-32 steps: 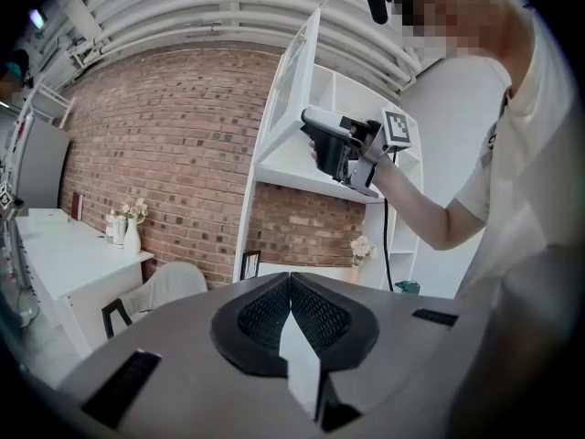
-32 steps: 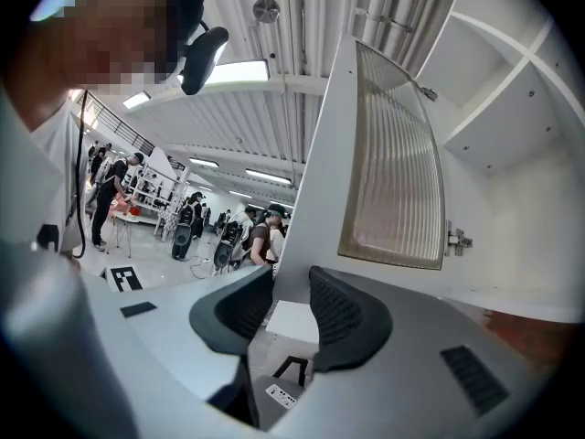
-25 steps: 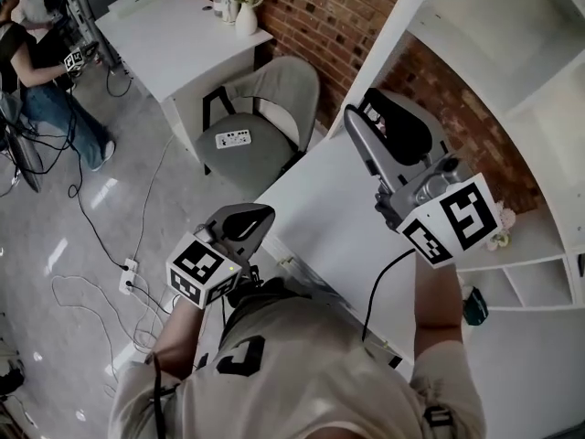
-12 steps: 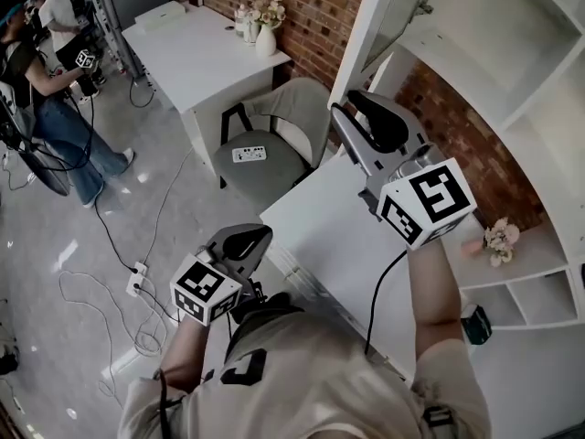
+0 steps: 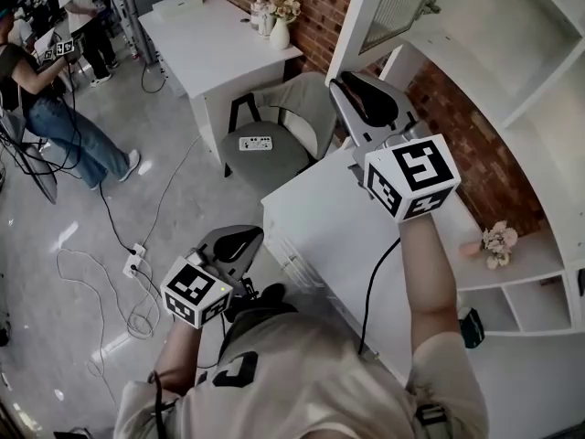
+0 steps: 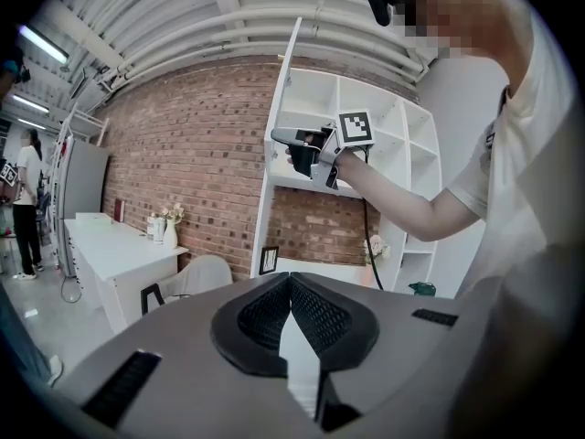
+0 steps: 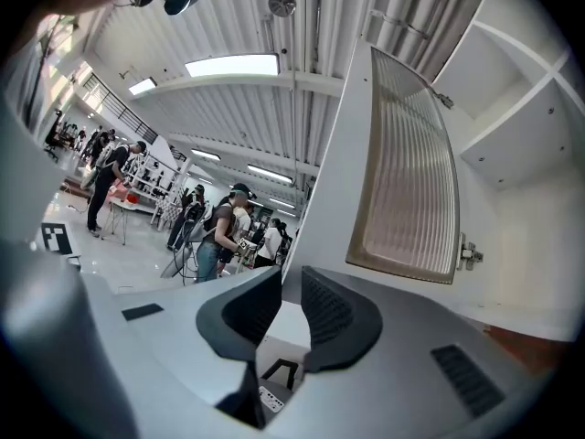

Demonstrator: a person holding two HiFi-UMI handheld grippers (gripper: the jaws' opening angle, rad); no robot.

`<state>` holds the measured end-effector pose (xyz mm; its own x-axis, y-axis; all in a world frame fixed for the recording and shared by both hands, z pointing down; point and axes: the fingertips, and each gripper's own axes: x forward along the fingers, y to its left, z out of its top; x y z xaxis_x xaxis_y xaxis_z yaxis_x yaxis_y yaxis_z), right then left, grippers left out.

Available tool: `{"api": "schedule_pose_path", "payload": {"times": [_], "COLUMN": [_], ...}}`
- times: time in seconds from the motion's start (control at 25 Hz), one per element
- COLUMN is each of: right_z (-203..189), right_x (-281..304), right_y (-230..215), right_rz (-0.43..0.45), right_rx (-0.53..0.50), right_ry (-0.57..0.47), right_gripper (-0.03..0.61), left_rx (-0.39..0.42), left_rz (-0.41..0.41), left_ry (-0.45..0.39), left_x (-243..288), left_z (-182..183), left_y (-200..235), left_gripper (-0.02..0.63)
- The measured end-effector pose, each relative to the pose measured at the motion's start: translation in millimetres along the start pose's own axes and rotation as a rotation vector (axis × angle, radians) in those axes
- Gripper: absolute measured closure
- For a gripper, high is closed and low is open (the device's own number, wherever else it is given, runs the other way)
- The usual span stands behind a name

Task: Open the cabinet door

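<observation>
The white cabinet door [image 5: 398, 3] with its ribbed glass panel [image 7: 407, 190] stands swung out from the shelf unit. My right gripper [image 5: 352, 85] is raised level at the door's free edge. In the right gripper view that edge runs down between the jaws [image 7: 291, 291], which are closing and appear to press on it. The left gripper view shows the same grip from afar, with the right gripper [image 6: 279, 137] at the door [image 6: 283, 108]. My left gripper [image 5: 247, 236] hangs low by my waist, its pads [image 6: 315, 314] shut together on nothing.
A white desk [image 5: 347, 236] lies below the cabinet, with a grey chair [image 5: 274, 135] beside it. A second desk [image 5: 210, 35] carries a vase [image 5: 280, 33]. People [image 5: 37, 90] stand at the left. Cables [image 5: 137, 263] trail over the floor. Flowers [image 5: 498, 240] sit on a shelf.
The head view has tilted up, so the door's glass panel now shows at the top. My right gripper sits higher in the picture at the door's edge. My left gripper drifted slightly left.
</observation>
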<state>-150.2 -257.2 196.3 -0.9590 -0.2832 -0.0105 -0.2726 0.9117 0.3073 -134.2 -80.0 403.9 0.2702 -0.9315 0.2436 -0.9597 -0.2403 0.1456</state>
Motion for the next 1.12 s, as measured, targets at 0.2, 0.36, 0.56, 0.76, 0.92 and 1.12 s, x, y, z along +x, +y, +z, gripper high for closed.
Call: {"api": "schedule_pose_path", "payload": {"times": [0.2, 0.36, 0.56, 0.76, 0.92, 1.12], "right_z": [8.7, 11.8, 14.8, 10.3, 5.5, 1.7], "right_x": [3.8, 10.8, 31.6, 46.1, 58.5, 64.1], "right_y": [-8.9, -6.5, -2.6, -0.4, 1.0, -0.3], "right_rz": [-0.031, -0.020, -0.041, -0.090, -0.126, -0.170], "right_rx": [-0.018, -0.024, -0.035, -0.015, 0.014, 0.000], "right_ry": [-0.012, -0.008, 0.015, 0.041, 0.056, 0.088], "right_gripper": [0.522, 0.522, 0.522, 0.522, 0.522, 0.522], "left_rx": [-0.022, -0.030, -0.016, 0.000, 0.007, 0.013], "left_rz": [0.020, 0.024, -0.002, -0.038, -0.076, -0.142], "left_ry": [-0.004, 0.011, -0.007, -0.002, -0.004, 0.003], "left_x": [-12.1, -16.5, -22.7, -33.9, -35.4, -31.7], "left_z": [0.1, -8.5, -0.4, 0.9, 4.4, 5.6], "left_y": [-6.8, -2.2, 18.1, 47.7, 68.8, 78.1], "left_gripper": [0.597, 0.597, 0.597, 0.597, 0.597, 0.597]}}
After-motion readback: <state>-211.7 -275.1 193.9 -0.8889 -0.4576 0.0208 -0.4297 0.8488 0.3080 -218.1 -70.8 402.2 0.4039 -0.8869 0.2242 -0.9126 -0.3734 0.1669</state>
